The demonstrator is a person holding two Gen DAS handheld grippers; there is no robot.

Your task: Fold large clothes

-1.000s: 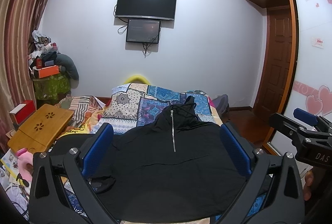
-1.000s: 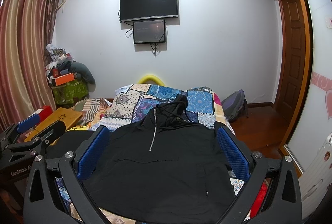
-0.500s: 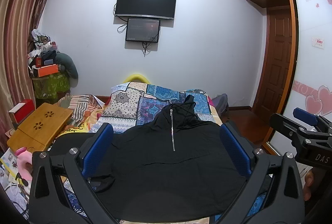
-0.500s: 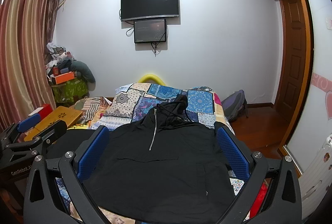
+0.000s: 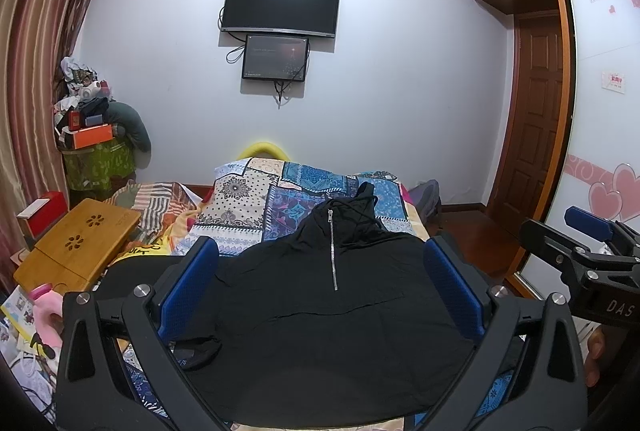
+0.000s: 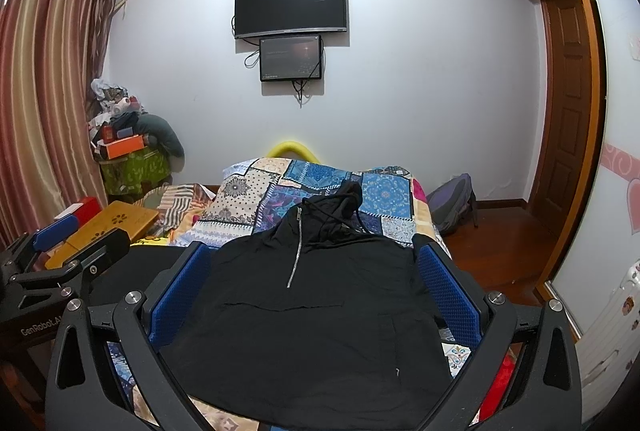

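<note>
Hoodie (image 5: 332, 327) lay flat on bed (image 5: 280, 191), spanning between our wide, empty jaws; we hovered both grippers for the first sleeve grab.

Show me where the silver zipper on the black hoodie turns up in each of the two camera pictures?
Left wrist view: the zipper runs down the black hoodie, just right of picture centre.
Right wrist view: the zipper slants, slightly left of centre.
Shared landmark: the wall TV, high above the patchwork bed cover.
</note>
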